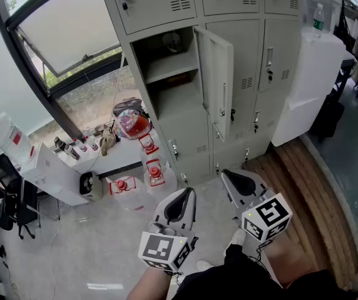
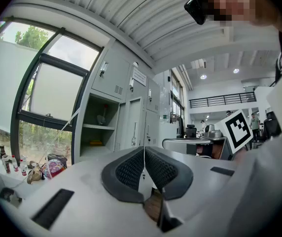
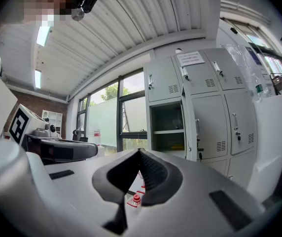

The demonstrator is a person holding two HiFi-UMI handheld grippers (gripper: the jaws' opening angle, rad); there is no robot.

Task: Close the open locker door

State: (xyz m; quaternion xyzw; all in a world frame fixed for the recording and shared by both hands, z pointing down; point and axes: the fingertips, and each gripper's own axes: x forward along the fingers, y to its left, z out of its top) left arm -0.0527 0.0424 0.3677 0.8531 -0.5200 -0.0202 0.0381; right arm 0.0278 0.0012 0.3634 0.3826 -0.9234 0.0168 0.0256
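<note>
With the left gripper [image 1: 187, 194] and the right gripper [image 1: 227, 175] both pressed together, empty and well apart from the locker door [image 1: 219, 80] hanging open ahead, a too hard push could make it bounce back.

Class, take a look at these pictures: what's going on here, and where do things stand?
A person stands facing a bank of grey lockers, holding a gripper in each hand. The left gripper and right gripper are both shut and empty, held level and short of the lockers. One locker door hangs open, showing a compartment with a shelf. Nothing touches the door, so closing has not begun.
</note>
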